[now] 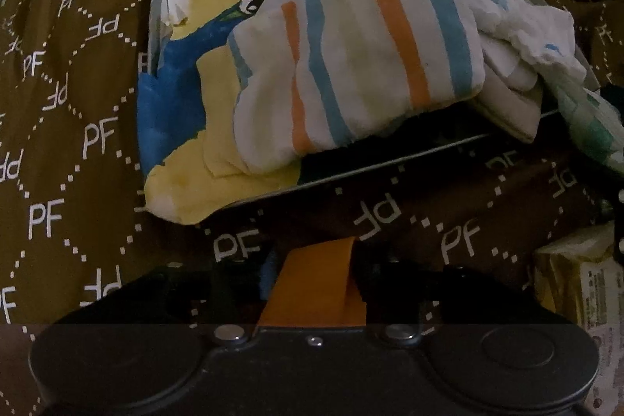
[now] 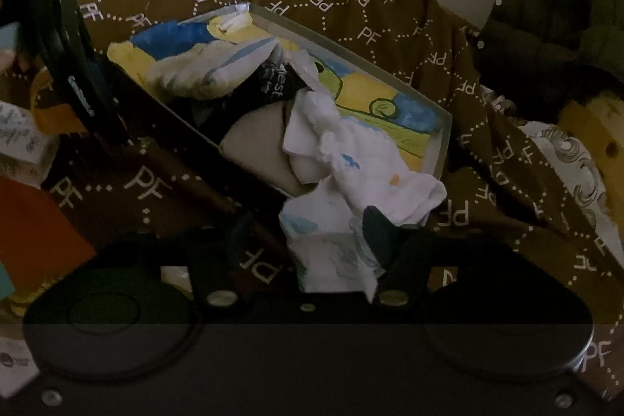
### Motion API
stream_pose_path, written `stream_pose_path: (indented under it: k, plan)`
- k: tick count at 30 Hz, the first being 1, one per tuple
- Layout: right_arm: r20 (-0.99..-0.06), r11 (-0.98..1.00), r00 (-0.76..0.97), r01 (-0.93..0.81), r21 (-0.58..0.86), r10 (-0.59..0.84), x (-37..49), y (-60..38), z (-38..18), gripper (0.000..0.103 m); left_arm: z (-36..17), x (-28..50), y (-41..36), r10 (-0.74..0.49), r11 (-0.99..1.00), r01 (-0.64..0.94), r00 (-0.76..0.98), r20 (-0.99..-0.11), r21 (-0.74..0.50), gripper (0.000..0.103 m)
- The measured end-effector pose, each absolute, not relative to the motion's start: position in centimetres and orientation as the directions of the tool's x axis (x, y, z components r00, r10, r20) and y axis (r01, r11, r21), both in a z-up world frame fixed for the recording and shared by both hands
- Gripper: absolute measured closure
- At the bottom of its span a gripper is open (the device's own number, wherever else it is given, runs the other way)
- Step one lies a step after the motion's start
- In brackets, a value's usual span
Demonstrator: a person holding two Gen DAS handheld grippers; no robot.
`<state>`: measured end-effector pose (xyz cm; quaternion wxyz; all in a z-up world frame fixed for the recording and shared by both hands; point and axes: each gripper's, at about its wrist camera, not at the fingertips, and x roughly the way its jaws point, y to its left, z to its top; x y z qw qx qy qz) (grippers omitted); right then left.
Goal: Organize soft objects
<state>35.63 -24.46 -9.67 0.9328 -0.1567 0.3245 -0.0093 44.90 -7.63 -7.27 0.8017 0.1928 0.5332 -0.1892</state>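
Note:
A shallow grey box (image 1: 156, 26) with a yellow and blue painted lining sits on a brown quilt. A folded white cloth with orange and blue stripes (image 1: 351, 65) lies in it. A crumpled white cloth (image 1: 526, 26) hangs over its right edge. My left gripper (image 1: 312, 279) is shut, with an orange piece between its fingers, just in front of the box. In the right wrist view the box (image 2: 444, 127) holds the striped cloth (image 2: 218, 65), a black cloth (image 2: 269, 88) and a beige one (image 2: 257, 143). My right gripper (image 2: 335, 252) is shut on the white cloth (image 2: 370, 158).
The brown quilt (image 1: 78, 143) printed with "PF" covers the bed all around. A yellow packet (image 1: 577, 279) lies at the right. The left tool's black body (image 2: 70, 26) stands at the left of the right wrist view. A dark green cushion (image 2: 565, 6) is at far right.

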Motion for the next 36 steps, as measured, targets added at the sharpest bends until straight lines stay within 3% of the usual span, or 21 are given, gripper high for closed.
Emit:
stream_pose_path:
  k: [2, 7, 21, 36]
  plan:
    - [-0.593, 0.941, 0.794, -0.082, -0.327, -0.137, 35.6, -24.0, -9.9, 0.071, -7.3, 44.8, -7.5, -0.106, 0.861, 0.501, 0.352, -0.93, 0.091, 0.065]
    - [-0.596, 0.93, 0.794, -0.121, -0.347, -0.119, 35.8, -22.4, -10.1, 0.079, -7.1, 44.9, -6.7, -0.135, 0.876, 0.479, 0.34, -0.931, 0.048, 0.066]
    - [-0.586, 0.929, 0.81, -0.219, -0.299, 0.002, 35.8, -18.3, -8.8, 0.079, -5.7, 44.0, -5.9, -0.192, 0.898, 0.438, 0.315, -0.93, -0.037, 0.067]
    - [-0.571, 0.946, 0.82, -0.203, -0.253, 0.023, 34.1, -18.6, -6.5, 0.079, -3.4, 41.7, -5.5, -0.244, 0.914, 0.392, 0.321, -0.915, -0.106, 0.067]
